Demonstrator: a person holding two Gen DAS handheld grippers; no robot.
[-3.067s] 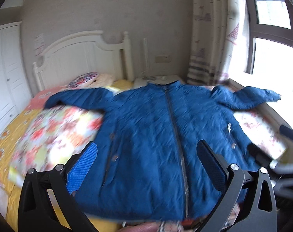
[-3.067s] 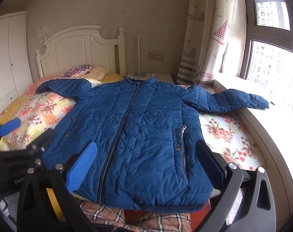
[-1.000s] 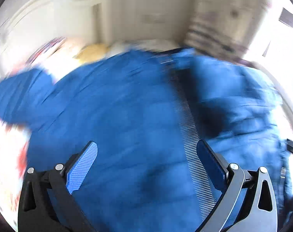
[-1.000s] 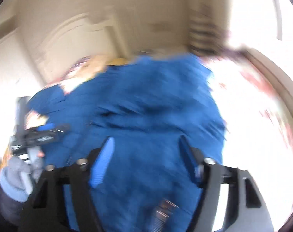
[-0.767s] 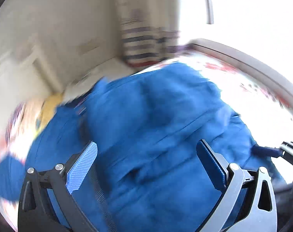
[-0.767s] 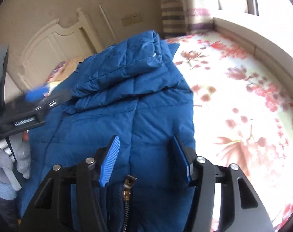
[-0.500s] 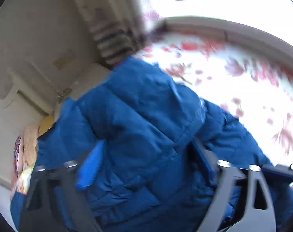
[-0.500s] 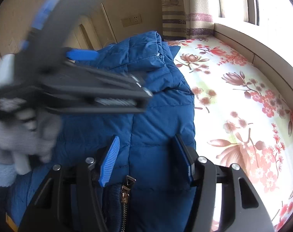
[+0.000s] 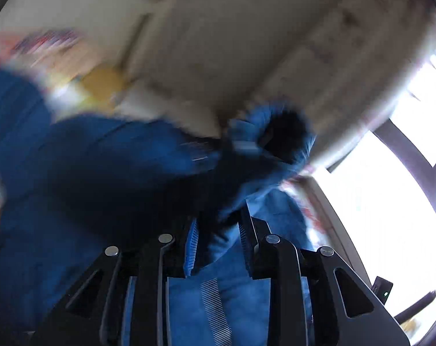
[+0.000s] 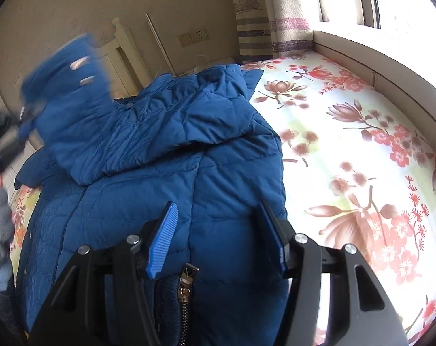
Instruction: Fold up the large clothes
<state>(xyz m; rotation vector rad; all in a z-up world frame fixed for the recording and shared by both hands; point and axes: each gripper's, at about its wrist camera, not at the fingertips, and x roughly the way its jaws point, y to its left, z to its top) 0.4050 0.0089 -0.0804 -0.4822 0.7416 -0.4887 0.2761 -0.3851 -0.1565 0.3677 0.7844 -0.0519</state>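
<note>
A large blue quilted jacket [image 10: 166, 155] lies on the bed, its right side folded over the body. My left gripper [image 9: 219, 227] is shut on the jacket's sleeve [image 9: 269, 144] and holds it up in the air; the view is blurred. In the right wrist view the raised sleeve [image 10: 71, 75] shows at upper left. My right gripper [image 10: 218, 230] is partly open over the jacket's lower right part, with the hem and a zipper pull [image 10: 187, 276] between its jaws, which stand apart.
The floral bedsheet [image 10: 362, 158] lies bare to the right, up to the window ledge [image 10: 376, 57]. A white headboard [image 10: 125, 49], a wall socket [image 10: 193, 36] and a striped curtain [image 10: 261, 14] stand at the back.
The jacket's right side was folded over the body. My left gripper swung across, closed on the sleeve and lifted it. My right gripper stayed at the hem.
</note>
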